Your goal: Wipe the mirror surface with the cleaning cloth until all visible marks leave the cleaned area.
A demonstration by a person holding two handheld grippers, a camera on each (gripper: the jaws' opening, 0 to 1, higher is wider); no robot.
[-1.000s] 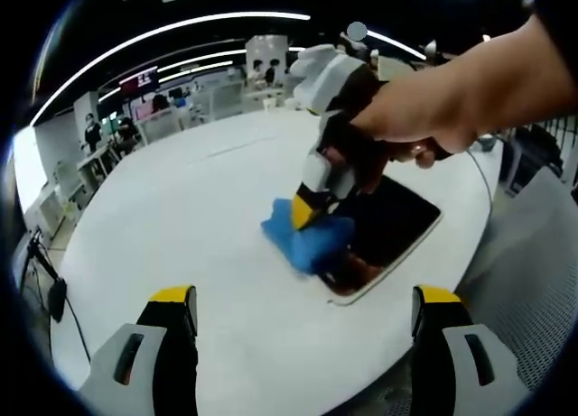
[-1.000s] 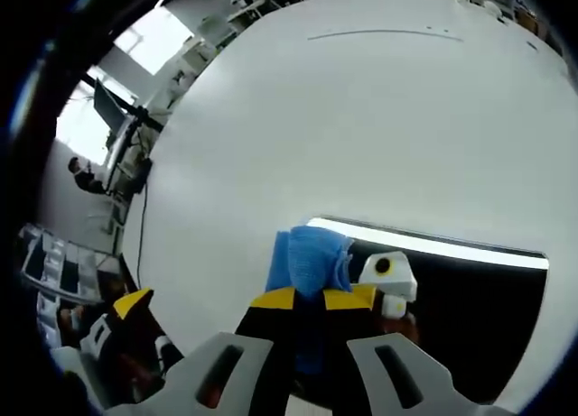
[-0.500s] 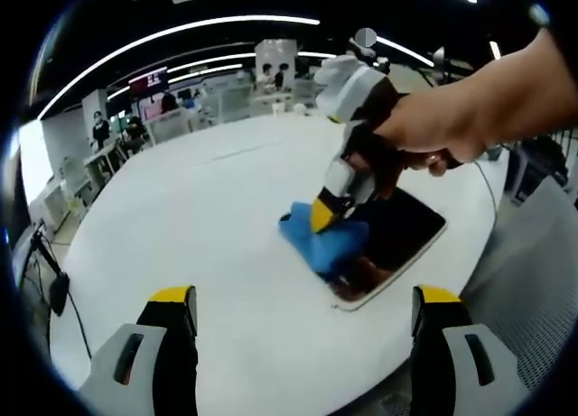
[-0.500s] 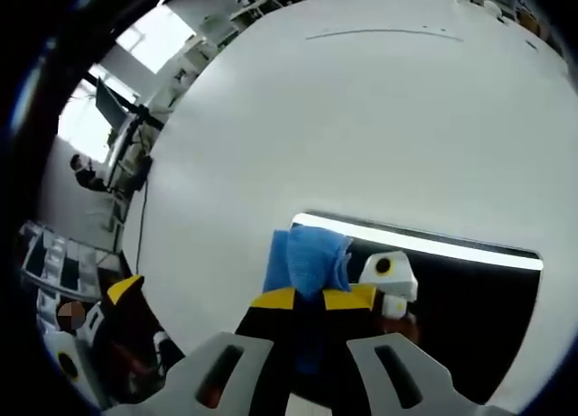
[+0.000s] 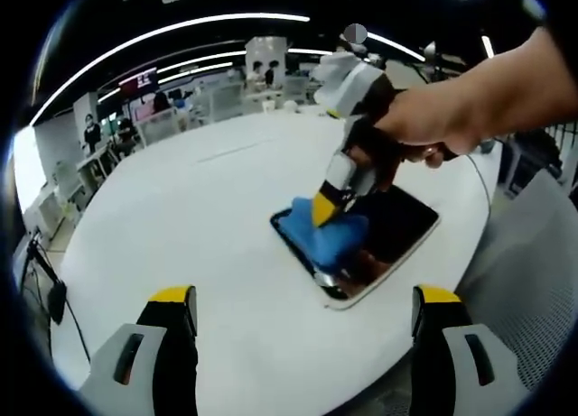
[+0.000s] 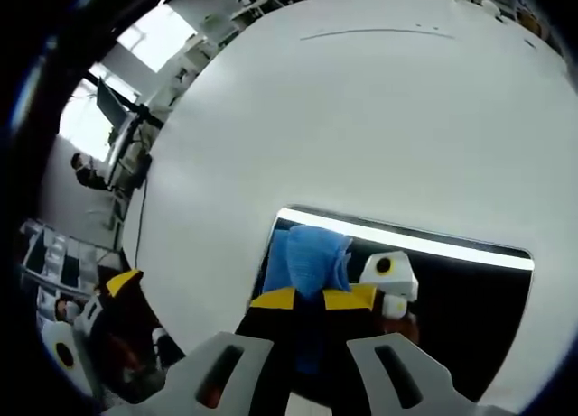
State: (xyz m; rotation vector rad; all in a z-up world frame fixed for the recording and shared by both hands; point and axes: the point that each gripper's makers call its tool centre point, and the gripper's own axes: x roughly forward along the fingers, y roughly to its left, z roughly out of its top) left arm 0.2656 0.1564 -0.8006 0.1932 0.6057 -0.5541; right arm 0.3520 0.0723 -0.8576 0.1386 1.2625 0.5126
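Resting on round white table (image 5: 181,208): mirror (image 5: 397,226).

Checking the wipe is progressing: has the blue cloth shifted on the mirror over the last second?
Yes. The blue cloth overhung the mirror edge; now it lies wholly on the glass, pushed inward by the right gripper.

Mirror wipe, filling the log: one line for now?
right tool: shut on cloth | cloth: on mirror | left tool: open, off table
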